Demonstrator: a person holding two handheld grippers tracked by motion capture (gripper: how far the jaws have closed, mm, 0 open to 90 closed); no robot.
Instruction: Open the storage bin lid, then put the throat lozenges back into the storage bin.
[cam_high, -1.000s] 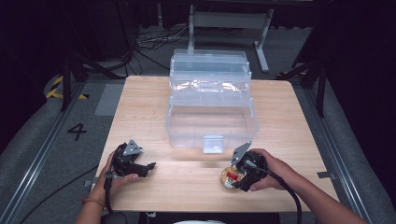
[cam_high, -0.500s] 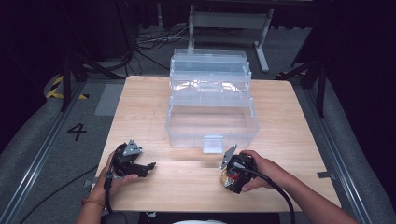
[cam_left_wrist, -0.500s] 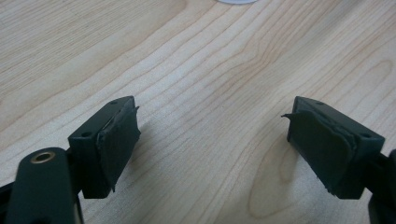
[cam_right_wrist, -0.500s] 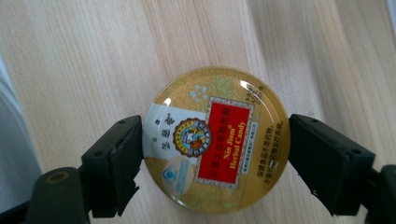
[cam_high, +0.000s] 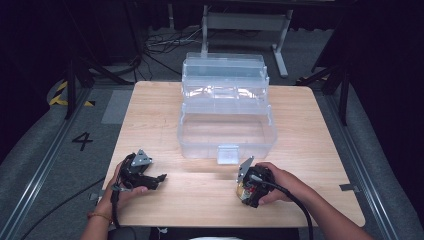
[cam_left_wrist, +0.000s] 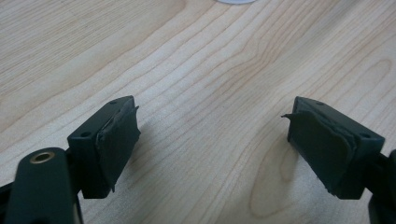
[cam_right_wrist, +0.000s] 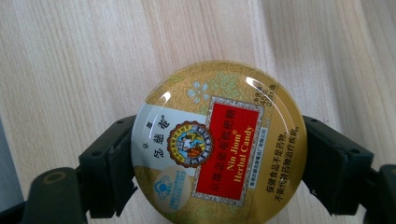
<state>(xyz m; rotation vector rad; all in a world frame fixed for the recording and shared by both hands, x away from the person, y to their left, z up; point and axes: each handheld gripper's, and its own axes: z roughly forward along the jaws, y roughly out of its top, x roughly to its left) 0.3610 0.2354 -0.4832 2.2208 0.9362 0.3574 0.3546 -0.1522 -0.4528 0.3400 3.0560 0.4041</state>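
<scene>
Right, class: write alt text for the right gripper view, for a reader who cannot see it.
A round gold candy tin, its lid printed "Nin Jiom Herbal Candy" on a red panel, sits between the two black jaws of the right tongs, which press against its left and right edges. Beneath it lies a pale wooden table with lengthwise grain.

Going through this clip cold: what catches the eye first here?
The round gold candy tin with its red Nin Jiom label stands out, clamped between the jaws of the right gripper near the table's front edge. Behind it, a clear plastic tiered box stands open at mid-table. The left gripper rests open over bare wood at the front left.
</scene>
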